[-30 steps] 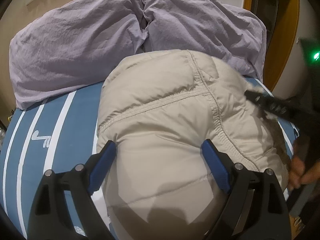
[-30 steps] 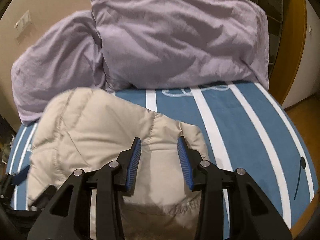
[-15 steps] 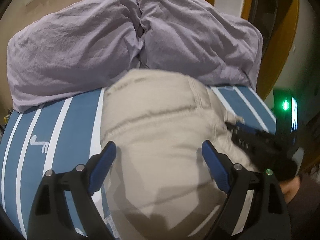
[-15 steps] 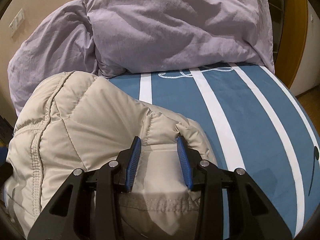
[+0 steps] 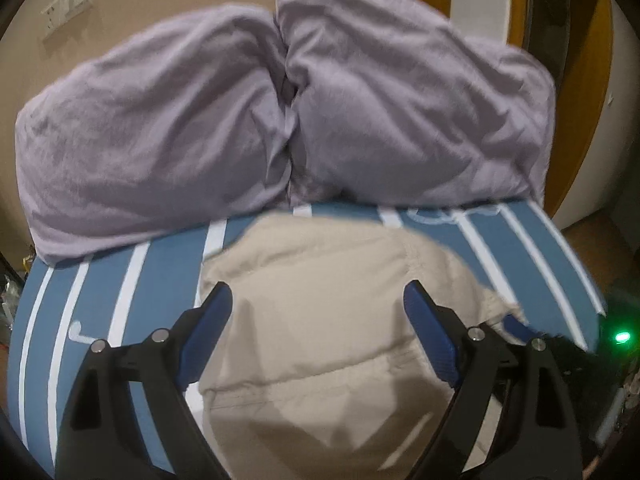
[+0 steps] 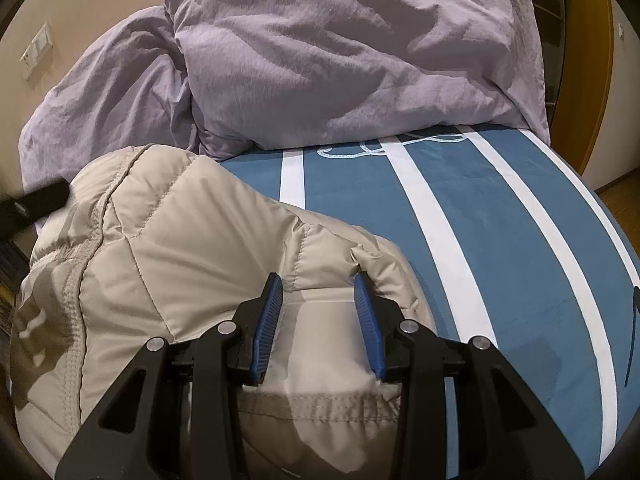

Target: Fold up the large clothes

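Pinching a puffy fold of the beige padded jacket (image 6: 192, 248) in your right gripper (image 6: 319, 286), you are keeping your left gripper (image 5: 318, 300) wide above it, the bundle looking mostly folded just before the lilac pillows (image 6: 340, 48).

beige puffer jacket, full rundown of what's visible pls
The beige puffer jacket is quilted and padded, with a smooth, nylon-like shell, stitched seams and a gathered hem near the camera. It lies bunched in a puffy mound on the blue-and-white striped bedsheet, in front of the lilac pillows. The right gripper pinches a fold of it; the left gripper is open around its bulk, contact unclear in the blur.
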`<act>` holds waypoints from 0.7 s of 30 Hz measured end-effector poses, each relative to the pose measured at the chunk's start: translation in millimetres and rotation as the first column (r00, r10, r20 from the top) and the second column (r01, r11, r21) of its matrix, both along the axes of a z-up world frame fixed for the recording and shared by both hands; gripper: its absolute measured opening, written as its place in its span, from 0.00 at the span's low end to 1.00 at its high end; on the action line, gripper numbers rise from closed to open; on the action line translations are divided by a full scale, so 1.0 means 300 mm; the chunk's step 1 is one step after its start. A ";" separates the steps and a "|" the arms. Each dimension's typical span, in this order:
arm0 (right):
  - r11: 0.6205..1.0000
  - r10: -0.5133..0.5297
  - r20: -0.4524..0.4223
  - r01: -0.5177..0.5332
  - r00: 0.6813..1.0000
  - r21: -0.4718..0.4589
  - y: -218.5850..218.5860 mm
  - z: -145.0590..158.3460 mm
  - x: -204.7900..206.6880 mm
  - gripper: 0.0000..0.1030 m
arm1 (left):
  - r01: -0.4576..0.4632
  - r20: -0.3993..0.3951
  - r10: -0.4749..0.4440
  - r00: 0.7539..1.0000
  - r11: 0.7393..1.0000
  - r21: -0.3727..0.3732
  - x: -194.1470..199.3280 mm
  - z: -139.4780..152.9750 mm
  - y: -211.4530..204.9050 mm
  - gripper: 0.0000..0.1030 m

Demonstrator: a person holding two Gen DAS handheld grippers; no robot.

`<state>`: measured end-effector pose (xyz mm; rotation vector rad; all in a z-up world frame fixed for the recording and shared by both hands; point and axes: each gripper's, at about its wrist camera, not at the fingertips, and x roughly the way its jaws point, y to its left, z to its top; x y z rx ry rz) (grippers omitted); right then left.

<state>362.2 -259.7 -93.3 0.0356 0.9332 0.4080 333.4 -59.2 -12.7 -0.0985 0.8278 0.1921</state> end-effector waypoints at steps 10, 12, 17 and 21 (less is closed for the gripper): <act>1.000 -0.009 0.026 0.009 1.000 -0.003 0.006 0.002 -0.012 0.38 | -0.010 0.001 0.010 1.000 1.000 0.017 0.006 -0.093 0.010 0.93; 1.000 -0.008 0.033 0.009 0.999 -0.005 0.006 0.002 -0.014 0.38 | -0.012 0.007 0.012 1.000 1.000 0.014 0.006 -0.103 0.014 0.94; 1.000 -0.012 0.049 0.012 0.999 -0.007 0.006 0.000 -0.021 0.38 | -0.017 0.022 0.017 1.000 1.000 0.011 -0.004 -0.122 0.016 0.95; 1.000 -0.015 0.065 0.015 0.998 -0.011 0.008 -0.002 -0.028 0.39 | -0.020 0.035 0.020 0.999 1.000 0.004 -0.008 -0.136 0.023 0.96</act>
